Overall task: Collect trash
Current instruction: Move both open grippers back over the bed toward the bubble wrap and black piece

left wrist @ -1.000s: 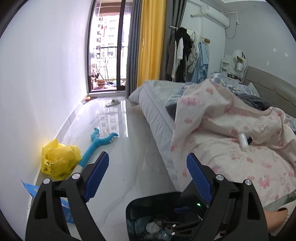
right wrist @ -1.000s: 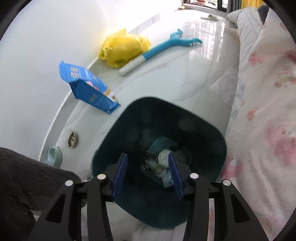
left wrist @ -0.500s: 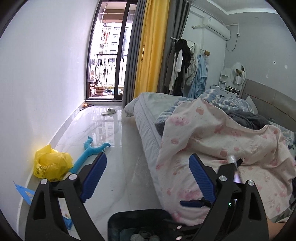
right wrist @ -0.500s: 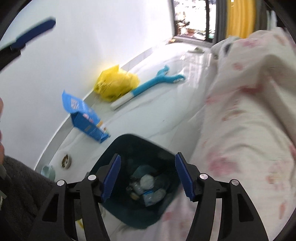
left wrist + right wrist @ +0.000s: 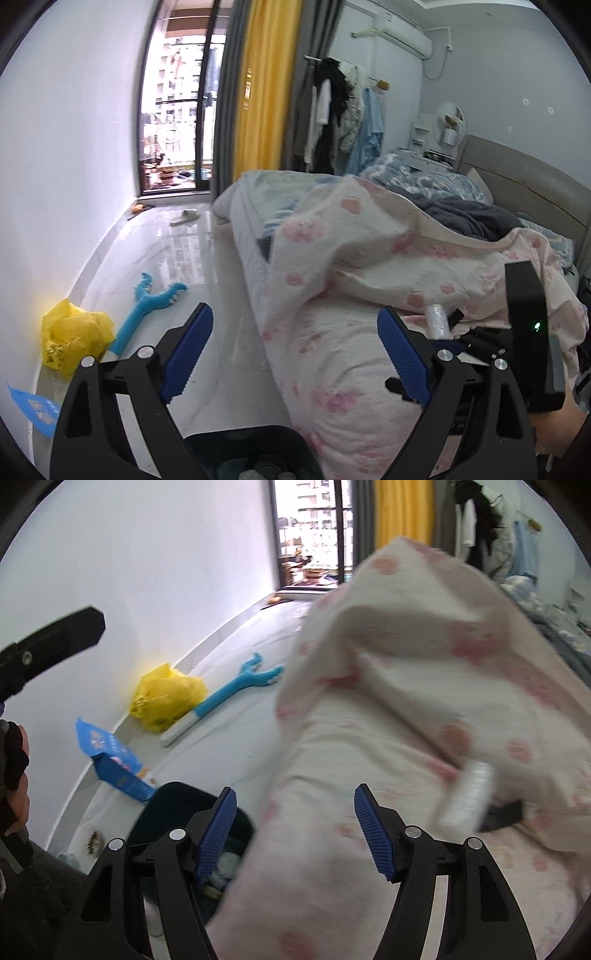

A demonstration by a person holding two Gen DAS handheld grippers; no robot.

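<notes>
On the pink quilt [image 5: 406, 709], white plastic roll [image 5: 467, 797] right of the empty, opening right gripper [image 5: 295, 830], left gripper [image 5: 293, 354] spread, empty

Print on yellow bag [image 5: 72, 338] and blue packet [image 5: 110, 757], too blurred to read

Daylight reaches you from the balcony door [image 5: 177, 122] at the far end; the glass is blown out nearly white. It throws a bright streak of glare down the glossy floor [image 5: 184, 251]. The room reads evenly lit, with soft shadows only. Your left wrist view is fairly sharp. Your right wrist view is smeared: the pink quilt [image 5: 424, 701] blurs heavily. Both frames bow at the rim, with black corners.
</notes>
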